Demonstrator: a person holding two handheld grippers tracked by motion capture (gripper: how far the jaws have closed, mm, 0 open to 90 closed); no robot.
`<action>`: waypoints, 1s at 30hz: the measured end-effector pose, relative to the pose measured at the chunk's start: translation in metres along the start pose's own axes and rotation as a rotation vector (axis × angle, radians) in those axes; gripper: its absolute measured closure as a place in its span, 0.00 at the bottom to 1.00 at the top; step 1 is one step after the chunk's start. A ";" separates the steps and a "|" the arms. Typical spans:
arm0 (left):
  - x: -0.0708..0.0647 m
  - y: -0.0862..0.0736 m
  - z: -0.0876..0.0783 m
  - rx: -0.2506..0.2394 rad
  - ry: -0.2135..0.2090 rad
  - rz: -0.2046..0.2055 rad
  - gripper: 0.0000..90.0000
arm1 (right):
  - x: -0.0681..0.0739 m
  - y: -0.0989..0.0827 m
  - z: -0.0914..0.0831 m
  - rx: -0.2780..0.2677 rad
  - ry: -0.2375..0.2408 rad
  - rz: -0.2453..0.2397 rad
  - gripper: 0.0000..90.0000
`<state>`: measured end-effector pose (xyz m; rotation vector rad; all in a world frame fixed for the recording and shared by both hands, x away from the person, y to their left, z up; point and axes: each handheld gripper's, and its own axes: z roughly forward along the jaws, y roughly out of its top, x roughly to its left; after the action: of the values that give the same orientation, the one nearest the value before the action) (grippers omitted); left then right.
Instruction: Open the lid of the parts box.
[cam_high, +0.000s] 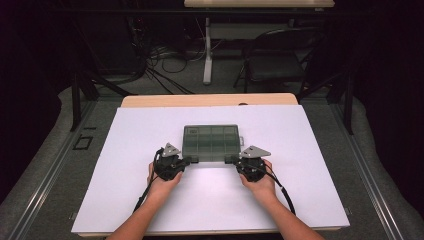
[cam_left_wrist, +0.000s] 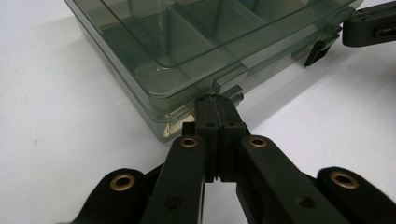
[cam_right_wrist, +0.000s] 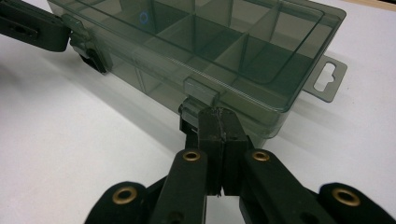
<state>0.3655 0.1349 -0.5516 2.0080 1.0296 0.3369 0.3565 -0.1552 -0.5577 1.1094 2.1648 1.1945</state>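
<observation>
The left claw (cam_left_wrist: 215, 100) has its two black jaws pressed tight together, with nothing between them. Its tip touches a small latch (cam_left_wrist: 227, 86) on the front edge of the box (cam_left_wrist: 187, 56). The right claw (cam_right_wrist: 218, 116) is pressed together too, also with nothing in it. Its tip sits right against the other latch (cam_right_wrist: 201, 93) on the same front edge.

The jaws are black, hard and blocky, with round brass rings at the joints. In the two gripper views the bottoms of the arms are cut off by the picture edge.

The box lies just past both claws, flat on the desk (cam_high: 300, 150). It is see-through plastic, smoky grey-green and smooth and shiny. It is a low, flat shape with rounded corners. The lid is down. Thin walls inside split it into small square rooms. The plastic is dark and glossy, so it is hard to tell if anything lies inside the rooms. A flat tab with a hanging hole (cam_right_wrist: 325, 77) sticks out of the box end to the right of the right claw.

From the high view, the left claw (cam_high: 192, 160) meets the near left corner of the box (cam_high: 211, 142) and the right claw (cam_high: 229, 160) meets the near right corner. A hand holds each one, and a black cable trails back from each. The desk top is plain white, smooth and dull. Beyond the desk, the room is dark; a chair and tangled wires are hard to make out.
</observation>
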 end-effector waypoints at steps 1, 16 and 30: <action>0.000 0.000 0.000 0.000 0.000 0.000 1.00 | 0.000 0.000 0.000 0.000 0.000 0.000 1.00; 0.002 0.007 -0.009 -0.049 0.007 -0.027 1.00 | -0.004 0.008 -0.007 -0.047 -0.009 0.017 1.00; 0.007 0.016 -0.016 -0.065 0.015 -0.061 1.00 | -0.007 0.016 -0.010 -0.044 -0.017 0.034 1.00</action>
<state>0.3698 0.1436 -0.5302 1.9150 1.0733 0.3487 0.3606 -0.1615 -0.5390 1.1372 2.1045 1.2374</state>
